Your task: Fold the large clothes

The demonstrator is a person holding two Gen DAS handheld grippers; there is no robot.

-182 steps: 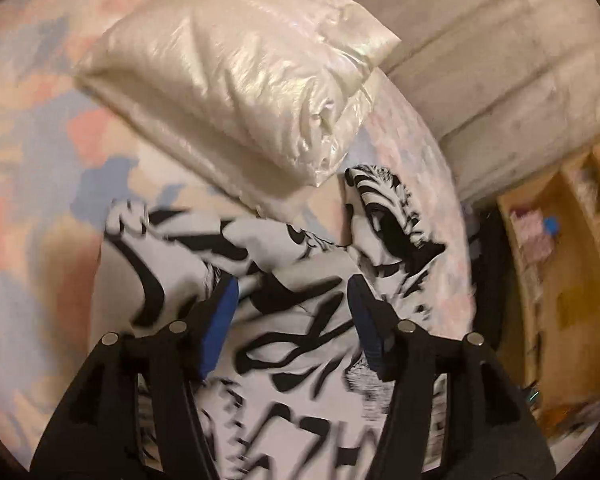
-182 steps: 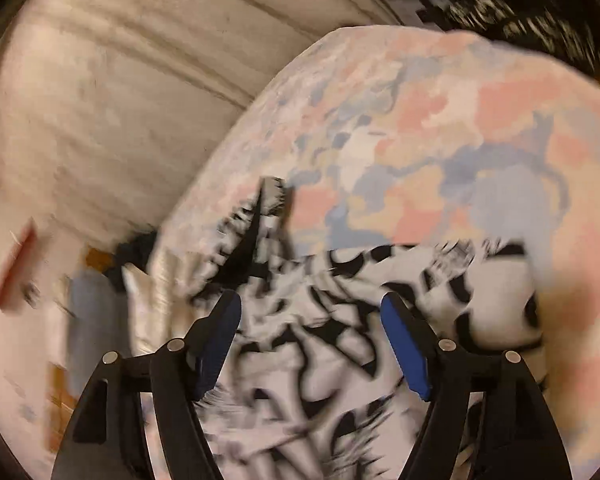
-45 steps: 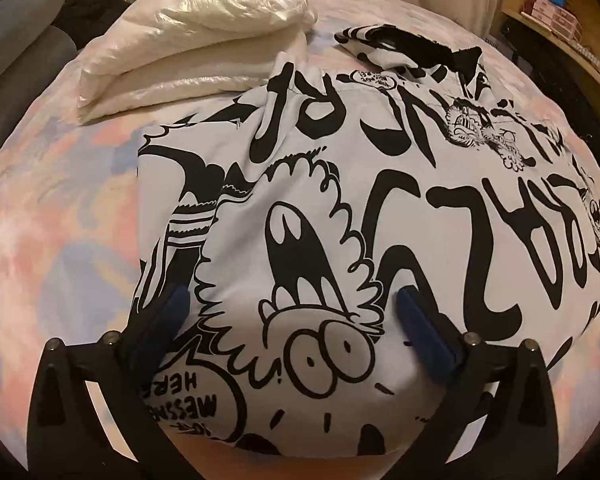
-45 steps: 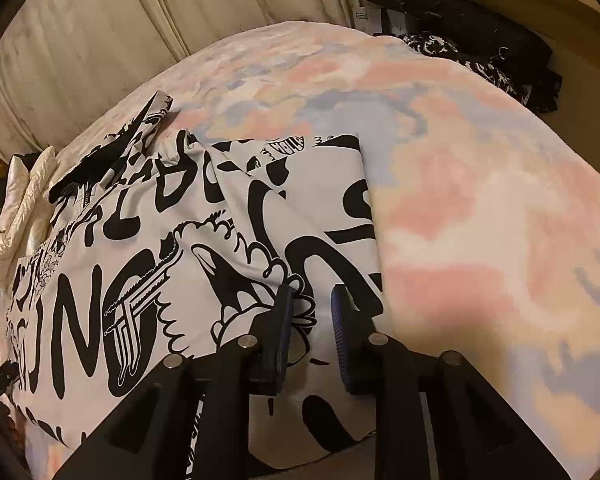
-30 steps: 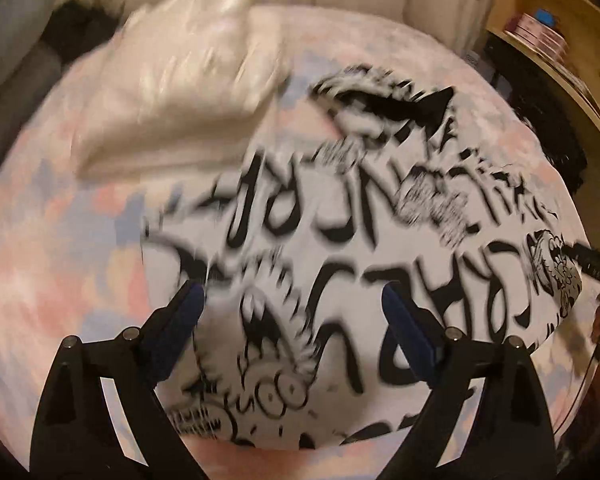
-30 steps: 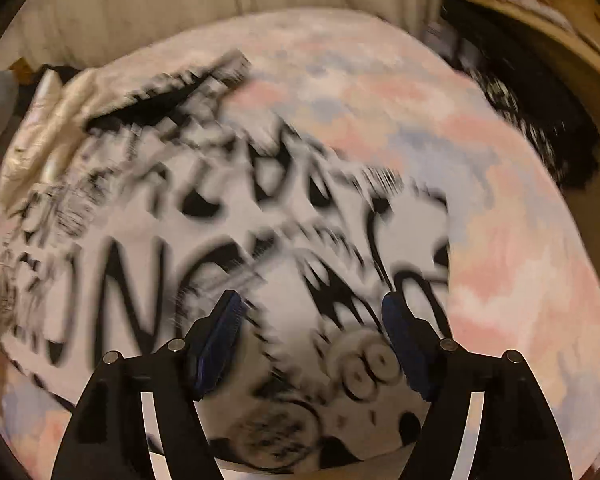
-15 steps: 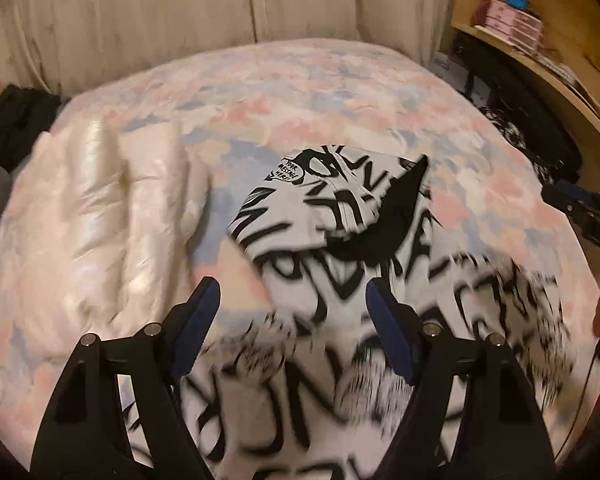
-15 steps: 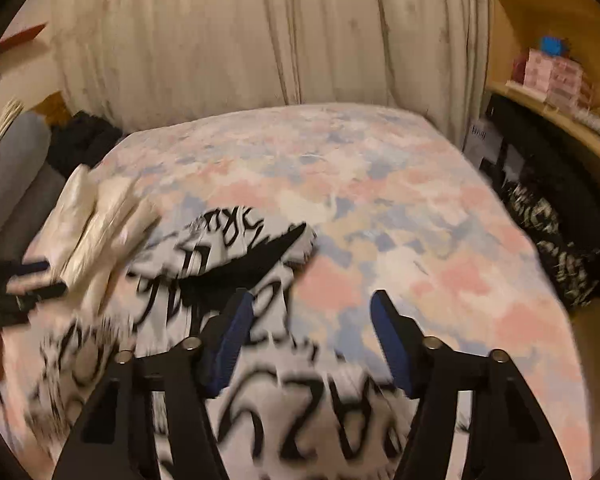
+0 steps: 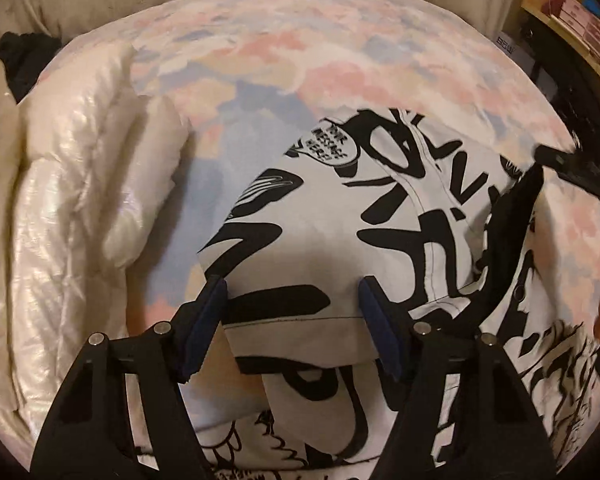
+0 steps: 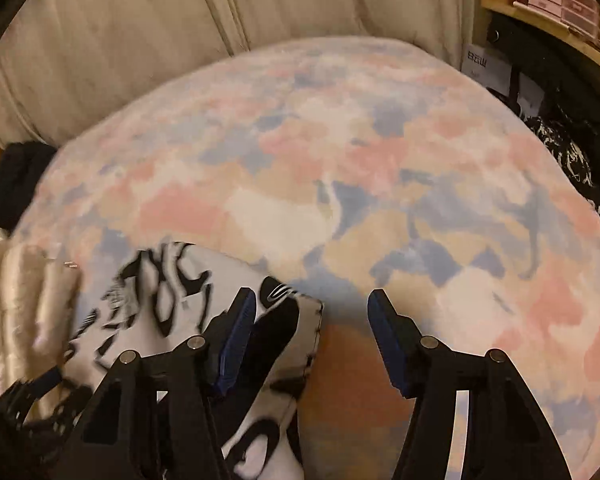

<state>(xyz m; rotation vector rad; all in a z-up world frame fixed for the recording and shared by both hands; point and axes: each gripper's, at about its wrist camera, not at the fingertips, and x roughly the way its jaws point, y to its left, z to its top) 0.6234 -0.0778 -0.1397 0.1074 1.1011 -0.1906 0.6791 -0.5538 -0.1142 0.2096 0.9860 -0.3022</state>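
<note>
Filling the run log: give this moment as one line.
stage: mid-fold | left gripper: open over graffiti-print garment | right gripper: open at garment edge | nothing gripped | puffer jacket beside

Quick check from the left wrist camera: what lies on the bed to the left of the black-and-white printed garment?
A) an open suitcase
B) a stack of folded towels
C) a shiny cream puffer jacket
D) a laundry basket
C: a shiny cream puffer jacket lies on the pastel bed cover left of the printed garment, above which the left gripper hovers with jaws apart.
</note>
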